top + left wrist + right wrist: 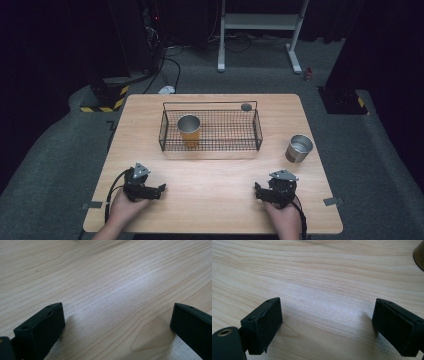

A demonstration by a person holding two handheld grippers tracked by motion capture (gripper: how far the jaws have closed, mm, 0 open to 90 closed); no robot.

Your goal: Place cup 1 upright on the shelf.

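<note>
Surface: a pale wooden table [215, 200] with rounded corners and a long straight grain; grey tape tabs sit at its near left and near right edges.
Room: grey carpet all round, dark walls, a white metal stand [260, 30] at the back, black cables on the floor, and yellow-and-black striped blocks [107, 97] off the table's far left corner.
Basket: a black wire basket [252, 132] with a raised back rail stands at the middle of the far half of the table.
Cup in basket: an orange-bodied metal cup [189, 130] stands upright in the basket's left part.
Loose cup: a steel tumbler [299, 148] stands upright on the table right of the basket, apart from it and beyond the right hand.
Left gripper [159, 190]: low over the near left of the table, jaws spread wide, bare wood between them, holding nothing.
Right gripper [257, 192]: low over the near right of the table, jaws wide apart, nothing between them.
Cut off: in the right gripper view a dark curved edge at the top right corner is too cropped to identify.
Hard to make out: a small dark round thing [246, 106] by the basket's far right rail; a small red object [307, 75] on the carpet.
Writing: none can be read.
</note>
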